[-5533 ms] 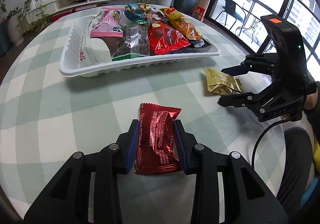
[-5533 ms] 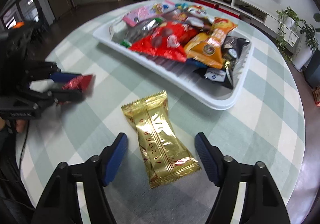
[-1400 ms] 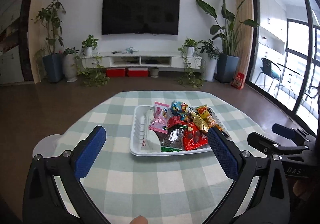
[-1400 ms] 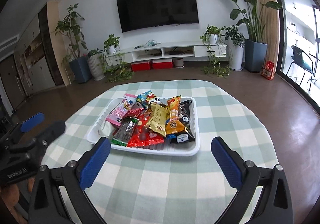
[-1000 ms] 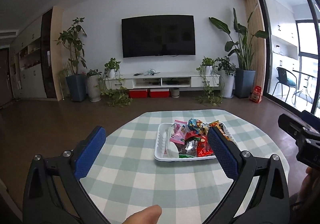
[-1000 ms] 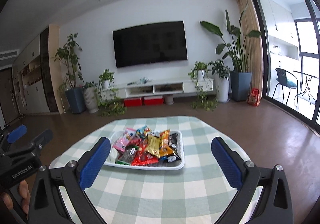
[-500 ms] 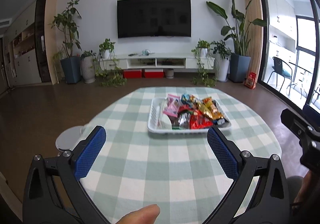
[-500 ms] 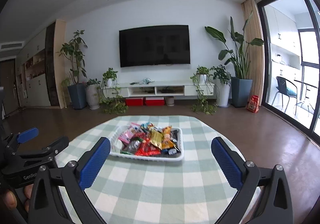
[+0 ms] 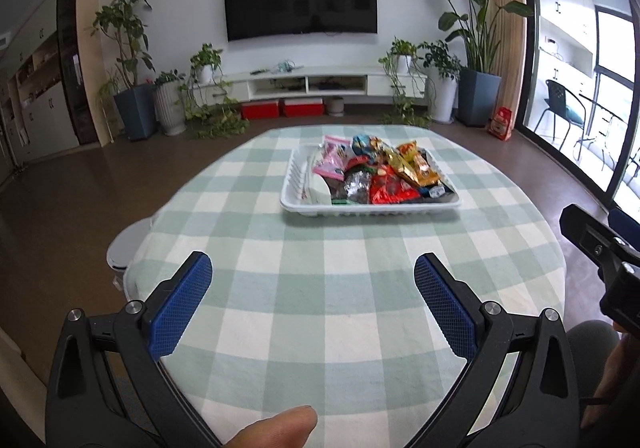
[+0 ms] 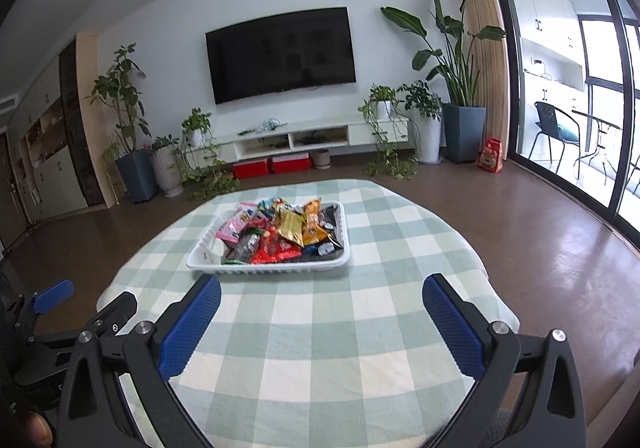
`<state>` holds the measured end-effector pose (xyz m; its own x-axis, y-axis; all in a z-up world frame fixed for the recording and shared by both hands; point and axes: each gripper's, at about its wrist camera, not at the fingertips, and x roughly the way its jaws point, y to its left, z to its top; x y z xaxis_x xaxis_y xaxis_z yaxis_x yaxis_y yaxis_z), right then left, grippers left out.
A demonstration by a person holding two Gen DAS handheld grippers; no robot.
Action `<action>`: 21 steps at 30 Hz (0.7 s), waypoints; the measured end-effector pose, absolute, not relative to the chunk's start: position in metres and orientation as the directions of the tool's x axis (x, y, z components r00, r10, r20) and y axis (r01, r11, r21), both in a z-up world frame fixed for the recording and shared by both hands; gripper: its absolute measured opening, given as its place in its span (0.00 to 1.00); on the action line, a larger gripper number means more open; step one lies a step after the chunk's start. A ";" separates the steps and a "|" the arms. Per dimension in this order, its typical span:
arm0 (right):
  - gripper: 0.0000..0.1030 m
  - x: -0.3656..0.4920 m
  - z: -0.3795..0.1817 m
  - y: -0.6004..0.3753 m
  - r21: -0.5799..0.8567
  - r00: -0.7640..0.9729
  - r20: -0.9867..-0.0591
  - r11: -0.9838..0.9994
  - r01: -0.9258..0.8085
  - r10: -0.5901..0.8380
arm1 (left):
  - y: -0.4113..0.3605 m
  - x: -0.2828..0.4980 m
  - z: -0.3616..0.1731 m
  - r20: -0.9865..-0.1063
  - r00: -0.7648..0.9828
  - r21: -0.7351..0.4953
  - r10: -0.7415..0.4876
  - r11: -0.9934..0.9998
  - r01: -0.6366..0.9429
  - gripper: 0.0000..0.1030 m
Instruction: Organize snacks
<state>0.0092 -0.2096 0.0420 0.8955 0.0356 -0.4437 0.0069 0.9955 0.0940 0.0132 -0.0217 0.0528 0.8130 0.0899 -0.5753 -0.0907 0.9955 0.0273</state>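
Holding both tools above the near edge of the table (image 9: 320,288), I read the left gripper (image 9: 312,300) with its blue pads spread wide and nothing between them. My fingertip (image 9: 276,428) shows at the bottom of the left view. The right gripper (image 10: 320,324) is equally wide and empty. Further out on the checked cloth sits the white tray (image 10: 264,268), with the snack packets (image 10: 280,234) heaped inside it. Beyond the table: the TV stand (image 10: 296,136), potted plants (image 10: 460,88) and the wall TV (image 10: 280,54).
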 end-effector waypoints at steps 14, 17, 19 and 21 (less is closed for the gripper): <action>1.00 0.012 0.024 -0.199 0.020 0.844 -0.536 0.999 0.040 -0.023 | -0.019 0.028 0.027 -0.642 0.763 0.013 0.074 0.996 -0.085 1.00; 1.00 0.011 0.022 -0.196 0.011 0.839 -0.544 0.999 0.034 -0.023 | -0.018 0.029 0.026 -0.646 0.760 0.011 0.070 0.996 -0.083 1.00; 1.00 0.009 0.022 -0.196 0.008 0.837 -0.546 0.999 0.033 -0.023 | -0.018 0.029 0.025 -0.647 0.759 0.012 0.070 0.997 -0.082 1.00; 1.00 0.010 0.022 -0.195 0.004 0.835 -0.550 0.999 0.032 -0.024 | -0.018 0.029 0.024 -0.649 0.758 0.007 0.064 0.997 -0.079 1.00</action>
